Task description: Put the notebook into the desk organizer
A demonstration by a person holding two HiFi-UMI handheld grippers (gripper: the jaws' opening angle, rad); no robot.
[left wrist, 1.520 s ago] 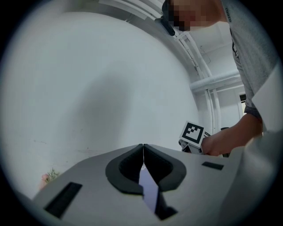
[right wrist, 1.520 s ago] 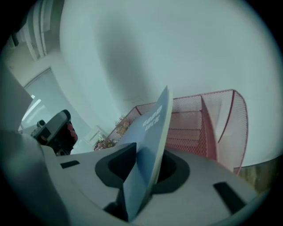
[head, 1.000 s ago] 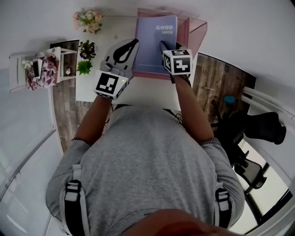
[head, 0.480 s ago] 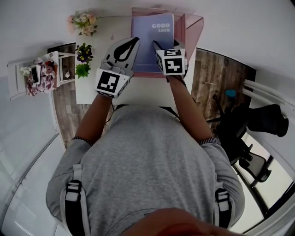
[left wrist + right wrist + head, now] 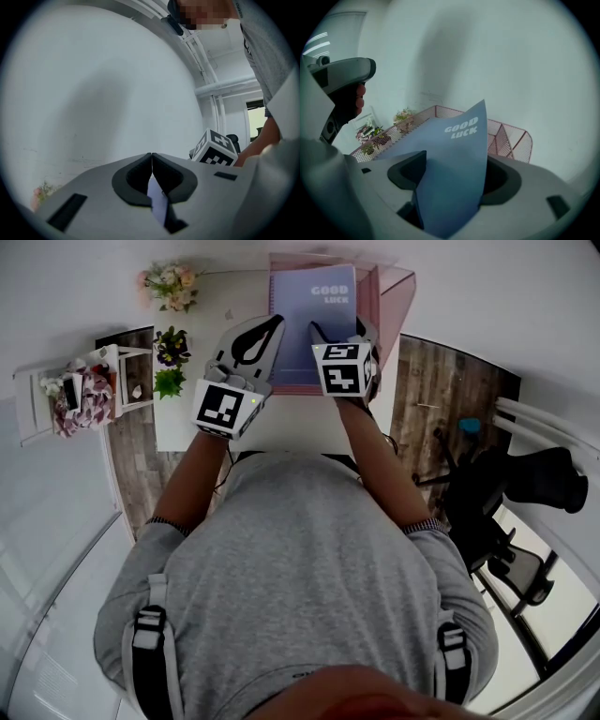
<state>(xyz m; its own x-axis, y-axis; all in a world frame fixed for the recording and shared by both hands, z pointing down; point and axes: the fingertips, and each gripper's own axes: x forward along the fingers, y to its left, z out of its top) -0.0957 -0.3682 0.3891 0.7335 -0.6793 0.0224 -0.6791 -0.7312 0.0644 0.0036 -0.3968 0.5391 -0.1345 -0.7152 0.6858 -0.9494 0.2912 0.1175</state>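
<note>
Fingers (image 5: 407, 172) of the right gripper (image 5: 459, 169) are opening around the light, bendy notebook (image 5: 461, 136); left gripper (image 5: 152, 157) is pinching its edge, likely the best hold.

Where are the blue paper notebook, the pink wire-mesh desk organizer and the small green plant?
Blue paper notebook (image 5: 300, 310): head view, cover's middle.
Pink wire-mesh desk organizer (image 5: 396, 296): head view, right wall.
Small green plant (image 5: 170, 381): head view, leaves.
</note>
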